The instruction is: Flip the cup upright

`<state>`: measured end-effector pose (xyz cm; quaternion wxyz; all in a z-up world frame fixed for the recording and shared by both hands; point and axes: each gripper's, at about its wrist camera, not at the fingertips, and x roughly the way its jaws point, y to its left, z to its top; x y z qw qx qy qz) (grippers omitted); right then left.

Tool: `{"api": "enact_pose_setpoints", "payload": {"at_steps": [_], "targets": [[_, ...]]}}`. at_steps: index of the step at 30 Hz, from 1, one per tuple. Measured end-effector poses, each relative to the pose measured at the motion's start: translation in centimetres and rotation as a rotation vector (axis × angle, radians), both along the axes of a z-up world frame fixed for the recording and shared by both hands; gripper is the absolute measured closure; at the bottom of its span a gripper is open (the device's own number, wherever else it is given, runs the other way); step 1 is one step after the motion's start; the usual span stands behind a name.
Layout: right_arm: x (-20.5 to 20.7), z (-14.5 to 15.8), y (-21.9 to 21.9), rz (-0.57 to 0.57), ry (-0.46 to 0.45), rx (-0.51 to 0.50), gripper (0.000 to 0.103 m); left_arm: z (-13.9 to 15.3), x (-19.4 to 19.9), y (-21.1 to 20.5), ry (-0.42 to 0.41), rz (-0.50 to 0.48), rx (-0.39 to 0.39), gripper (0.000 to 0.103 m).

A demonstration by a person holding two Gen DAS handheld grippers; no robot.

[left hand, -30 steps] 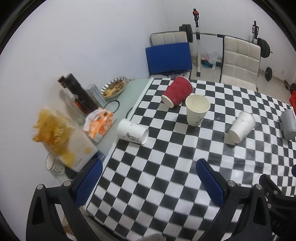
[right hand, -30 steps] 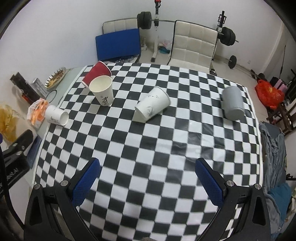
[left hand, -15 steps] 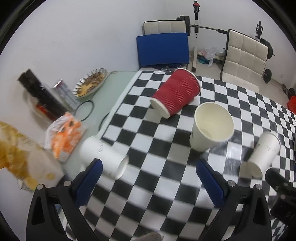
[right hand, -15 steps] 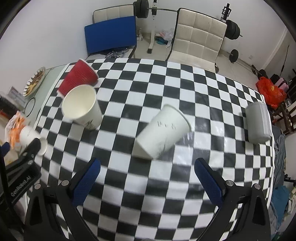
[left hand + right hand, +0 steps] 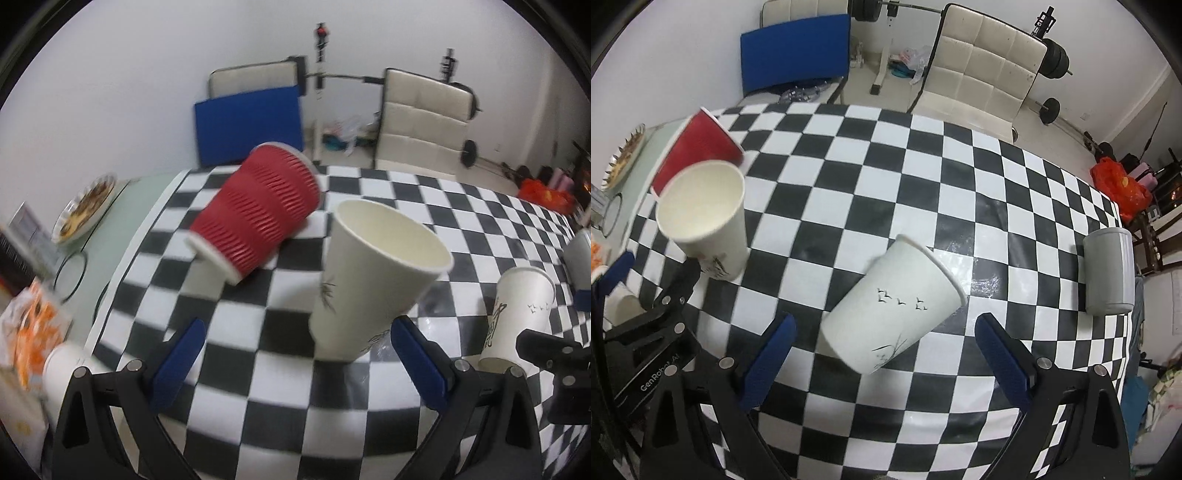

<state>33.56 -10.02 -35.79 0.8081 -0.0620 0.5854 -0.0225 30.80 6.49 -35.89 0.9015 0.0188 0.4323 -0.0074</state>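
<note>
A red ribbed cup (image 5: 258,206) lies on its side on the checkered table (image 5: 258,376), a little beyond my open, empty left gripper (image 5: 295,354). A cream paper cup (image 5: 369,277) stands upright just ahead of the left gripper's right finger. A white paper cup (image 5: 890,306) lies on its side directly in front of my open, empty right gripper (image 5: 882,350), base toward me; it also shows in the left wrist view (image 5: 517,314). The red cup (image 5: 698,151) and the upright cup (image 5: 709,218) show at the left of the right wrist view.
A grey cup (image 5: 1108,273) lies on its side at the table's right edge. Another white cup (image 5: 62,365) lies off the cloth at the left, by an orange snack bag (image 5: 29,325) and a plate (image 5: 85,206). Chairs (image 5: 975,70) stand behind the table.
Both grippers have moved forward and lower toward the cups. The red and upright cups loom larger in the left view, the lying white cup in the right view. The cups have not moved.
</note>
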Motion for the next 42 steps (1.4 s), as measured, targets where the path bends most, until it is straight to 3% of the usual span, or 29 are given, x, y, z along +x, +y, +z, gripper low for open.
{"api": "enact_pose_setpoints", "payload": {"at_steps": [9,14,19,20,23,31,36,42], "targets": [[0.5,-0.4,-1.3,-0.044,0.016,-0.02,0.004,0.2,1.3,-1.6,-0.026,-0.133,-0.044,0.0],[0.8,-0.1,-2.7,-0.091,0.02,0.0,0.004,2.0,1.3,-2.2,-0.117,-0.177,0.01,0.0],[1.0,0.3,-3.6,-0.126,0.014,0.012,0.004,0.7,3.2,-3.2,-0.126,-0.234,0.072,0.001],[1.1,0.4,-3.7,-0.131,0.012,0.016,0.004,0.4,3.5,-3.3,-0.13,-0.246,0.072,0.004],[1.1,0.9,-4.2,-0.148,-0.001,0.02,0.004,0.0,4.1,-3.3,-0.111,-0.259,0.047,0.033],[0.5,1.6,-5.2,-0.185,-0.01,0.024,0.004,1.6,3.4,-3.0,-0.131,-0.236,-0.011,0.035],[-0.2,2.0,-5.2,-0.192,-0.007,0.05,0.004,2.9,2.9,-2.3,-0.07,-0.223,-0.059,0.036],[-2.3,2.7,-5.3,-0.196,0.031,0.068,0.004,4.9,0.4,-1.5,0.134,-0.191,-0.174,0.036]]}}
